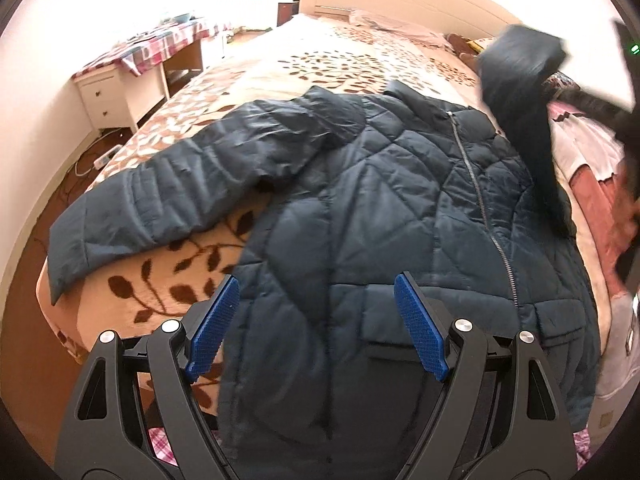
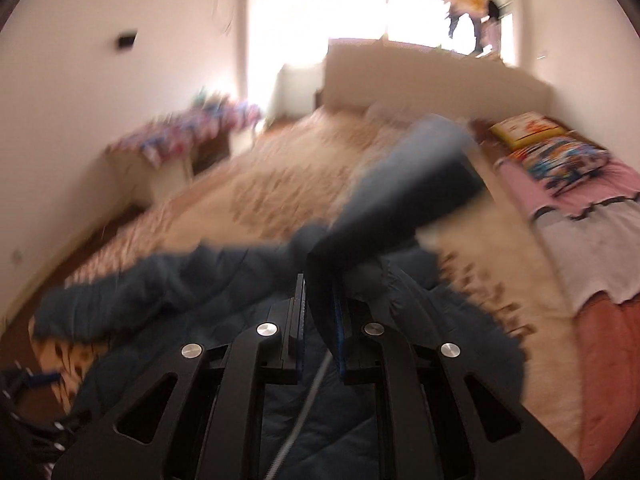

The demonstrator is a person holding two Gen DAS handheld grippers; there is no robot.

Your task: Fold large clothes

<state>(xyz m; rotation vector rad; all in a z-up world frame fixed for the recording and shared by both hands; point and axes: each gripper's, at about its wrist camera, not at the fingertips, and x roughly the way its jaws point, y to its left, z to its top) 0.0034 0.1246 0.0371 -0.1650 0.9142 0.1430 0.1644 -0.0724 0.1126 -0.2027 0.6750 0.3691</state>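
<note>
Blue ribbed fingers (image 1: 420, 328), quilted navy jacket (image 1: 400, 200)

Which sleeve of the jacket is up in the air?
The sleeve at the right of the left wrist view, pinched in the right gripper and lifted off the bed. The other sleeve lies flat on the leaf-patterned blanket, untouched.

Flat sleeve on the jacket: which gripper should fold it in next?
Left. The left gripper is open and empty above the jacket, on the side where the flat sleeve lies on the bed. The right gripper is shut on the other sleeve, lifted.
</note>
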